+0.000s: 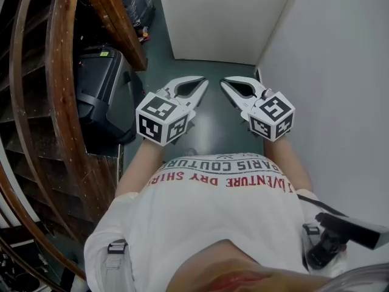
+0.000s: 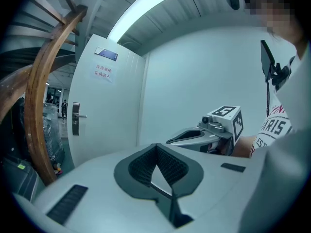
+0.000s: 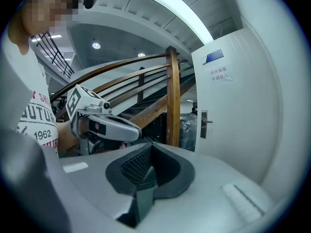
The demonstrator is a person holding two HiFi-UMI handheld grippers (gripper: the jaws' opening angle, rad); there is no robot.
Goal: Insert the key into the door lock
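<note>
left white hand-held gripper (image 1: pixel 200 84): jaws shut tight, empty | right white hand-held gripper (image 1: pixel 226 84): jaws shut tight, empty, just beside the left one | silver metal door lock (image 2: pixel 76 118): on the white door (image 1: pixel 225 17) ahead, well apart from both

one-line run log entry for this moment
left gripper: shut, empty | right gripper: shut, empty | door: ahead, untouched

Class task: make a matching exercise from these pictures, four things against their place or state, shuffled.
1 tall white door
2 curved brown wooden stair rail
3 black plastic box
4 left gripper

A jaws together
B standing left of the left gripper
C straight ahead, at the far end
D arching along the left edge

Pairs: 1-C, 2-D, 3-B, 4-A
</note>
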